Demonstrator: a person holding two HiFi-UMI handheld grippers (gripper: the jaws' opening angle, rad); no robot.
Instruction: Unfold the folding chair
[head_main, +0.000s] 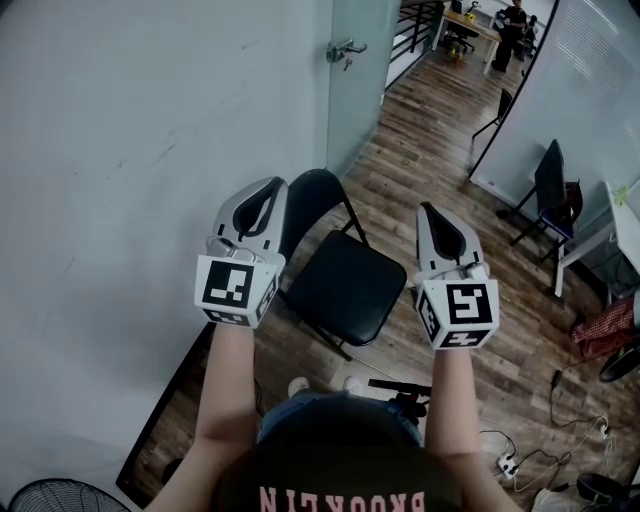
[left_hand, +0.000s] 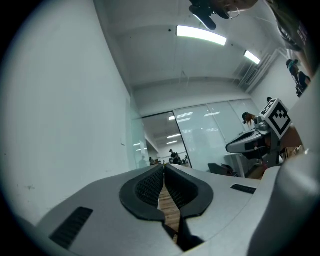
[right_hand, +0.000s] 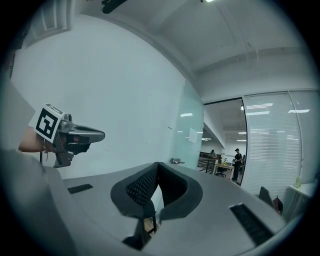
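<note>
The black folding chair (head_main: 345, 288) stands opened on the wood floor beside the white wall, seat flat and backrest (head_main: 312, 200) upright. In the head view both grippers hang above it, one to each side, touching nothing. My left gripper (head_main: 264, 188) sits over the chair's left side, close to the backrest. My right gripper (head_main: 431, 211) is over the seat's right edge. The left gripper view shows my left gripper (left_hand: 163, 168) with pads pressed together and nothing between them. My right gripper (right_hand: 158, 165) in its own view is likewise shut and empty.
A white wall (head_main: 120, 150) runs along the left, ending at a glass door with a handle (head_main: 345, 50). Another black chair (head_main: 550, 185) and a white table (head_main: 612, 232) stand at the right. A fan (head_main: 55, 497), cables and a power strip (head_main: 505, 462) lie near my feet.
</note>
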